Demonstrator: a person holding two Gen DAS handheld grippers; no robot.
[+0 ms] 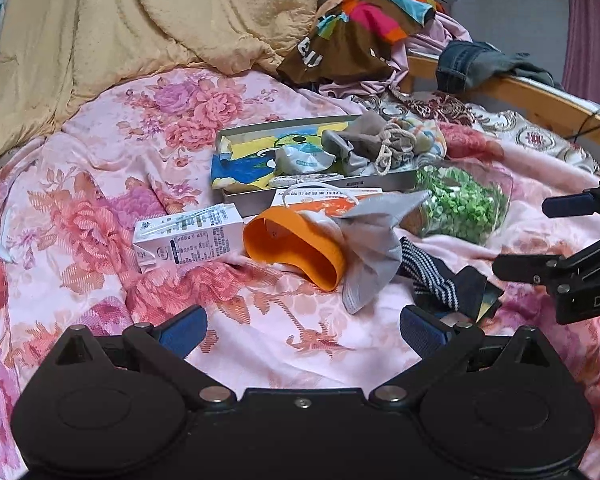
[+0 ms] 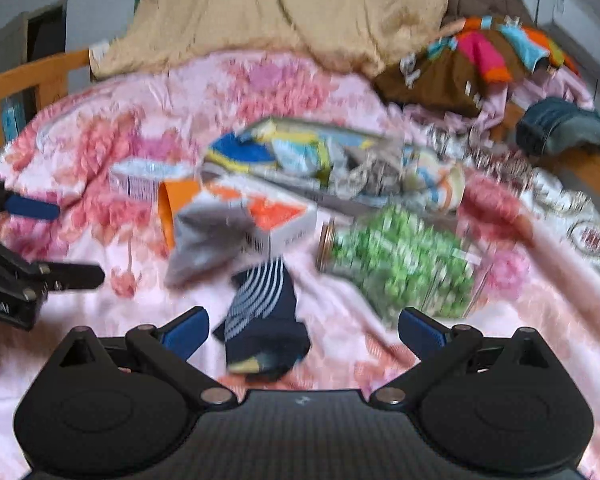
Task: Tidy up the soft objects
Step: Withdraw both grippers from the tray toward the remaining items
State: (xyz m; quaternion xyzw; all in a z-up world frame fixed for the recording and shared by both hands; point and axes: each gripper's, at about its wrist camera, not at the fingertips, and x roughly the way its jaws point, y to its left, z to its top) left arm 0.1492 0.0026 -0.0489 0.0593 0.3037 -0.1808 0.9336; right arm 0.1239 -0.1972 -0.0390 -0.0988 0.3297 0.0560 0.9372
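A navy striped sock (image 2: pixel 264 312) lies on the pink floral bedspread (image 1: pixel 100 208), just ahead of my open right gripper (image 2: pixel 304 332) and between its blue pads; nothing is held. This view is motion-blurred. A grey sock (image 1: pixel 374 248) is draped over a tipped orange cup (image 1: pixel 296 248). Behind them a metal tin (image 1: pixel 284 124) holds a grey drawstring pouch (image 1: pixel 380 140) and other small soft items. My left gripper (image 1: pixel 302 332) is open over bare bedspread, short of the cup. The right gripper (image 1: pixel 540 236) shows at the right edge, beside the navy sock (image 1: pixel 440 276).
A milk carton (image 1: pixel 188 236) lies left of the cup. A white and orange box (image 1: pixel 324 196) and a clear jar of green pieces (image 1: pixel 460 204) sit near the tin. A beige quilt (image 1: pixel 140 32), piled clothes (image 1: pixel 360 28) and a wooden bed rail (image 1: pixel 540 96) lie behind.
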